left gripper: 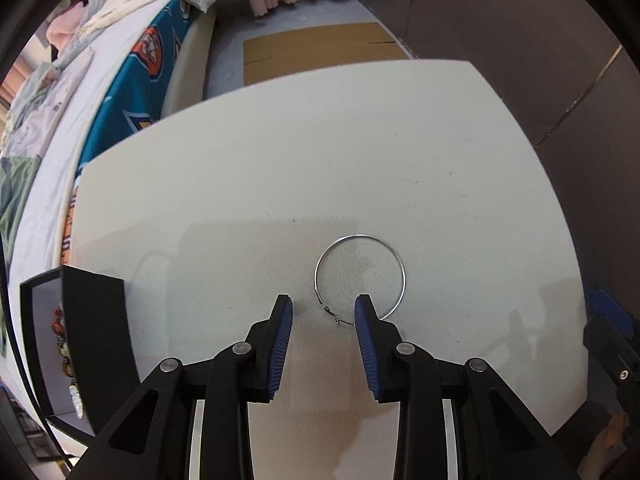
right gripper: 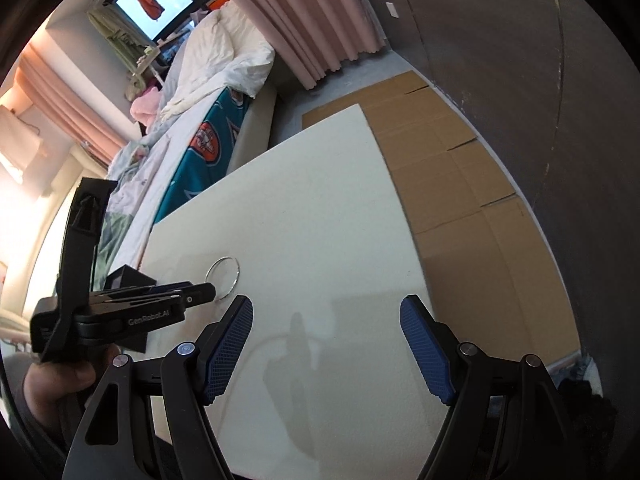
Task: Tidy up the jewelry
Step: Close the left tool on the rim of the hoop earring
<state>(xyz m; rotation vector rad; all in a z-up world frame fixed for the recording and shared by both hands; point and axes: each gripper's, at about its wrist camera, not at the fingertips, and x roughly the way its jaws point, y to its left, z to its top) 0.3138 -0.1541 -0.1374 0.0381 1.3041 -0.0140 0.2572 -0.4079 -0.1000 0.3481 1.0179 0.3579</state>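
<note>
I am looking across a wide white table beside a bed, with flattened cardboard on the floor past the table's far edge. At the table's left edge stands an open black jewelry box; a few colourful pieces show inside it, too small to name.

My left gripper hangs low over the tabletop, its jaws spread apart and holding nothing. My right gripper hovers over bare table to the right, jaws also wide apart and empty.

The one loose piece I can see is a thin silver hoop earring, lying flat on the table. Its near edge, with the small clasp, sits between the left gripper's blue fingertips, and the right pad overlaps the ring's lower right arc. I cannot tell whether a pad touches it.

I judge the task partly done: some jewelry is already in the box, while this hoop is not yet grasped. What remains is closing on the wire and carrying it to the box.
</note>
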